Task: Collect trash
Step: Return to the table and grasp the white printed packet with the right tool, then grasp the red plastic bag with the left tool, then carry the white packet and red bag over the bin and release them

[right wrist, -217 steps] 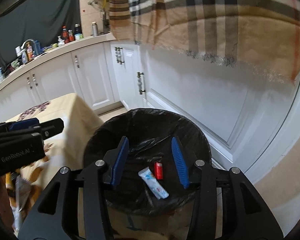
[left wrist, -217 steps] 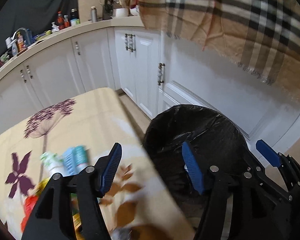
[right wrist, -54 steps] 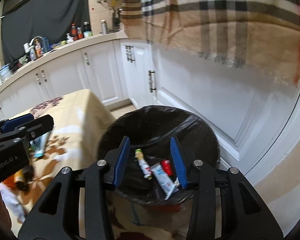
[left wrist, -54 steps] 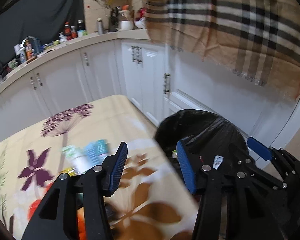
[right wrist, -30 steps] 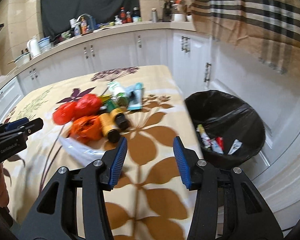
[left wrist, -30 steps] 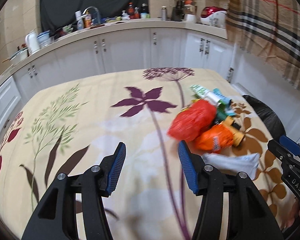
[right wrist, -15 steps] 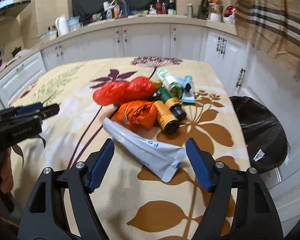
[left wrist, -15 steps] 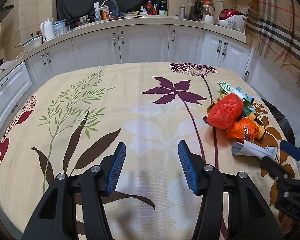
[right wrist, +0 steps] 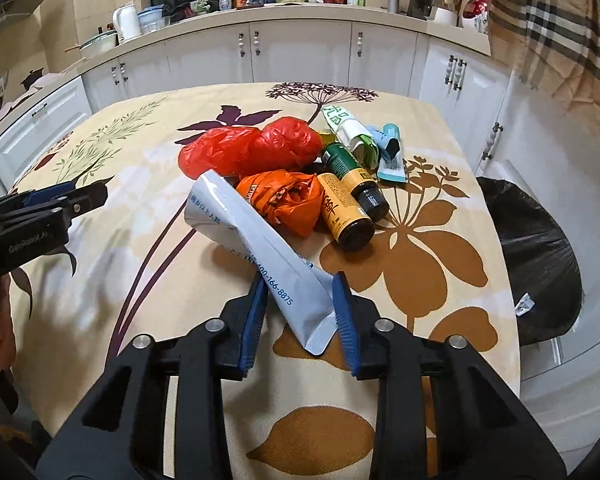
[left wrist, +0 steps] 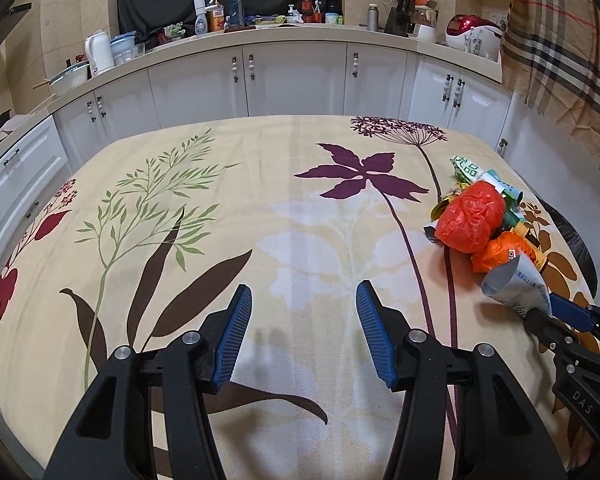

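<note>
Our right gripper (right wrist: 300, 300) jaws, just narrowed, pinch a flattened pale-blue plastic tube (right wrist: 256, 248); our left gripper (left wrist: 300, 332) gapes half-open, nothing between its jaws

The desk (right wrist: 420, 264), under a cream cloth printed with leaves and flowers, carries one heap toward two o'clock: red bag (right wrist: 252, 150), orange bag (right wrist: 288, 200), two dark bottles (right wrist: 346, 216), green-lettered wrappers (right wrist: 348, 124), and a pale blue pouch (right wrist: 260, 256) nearest.
</note>
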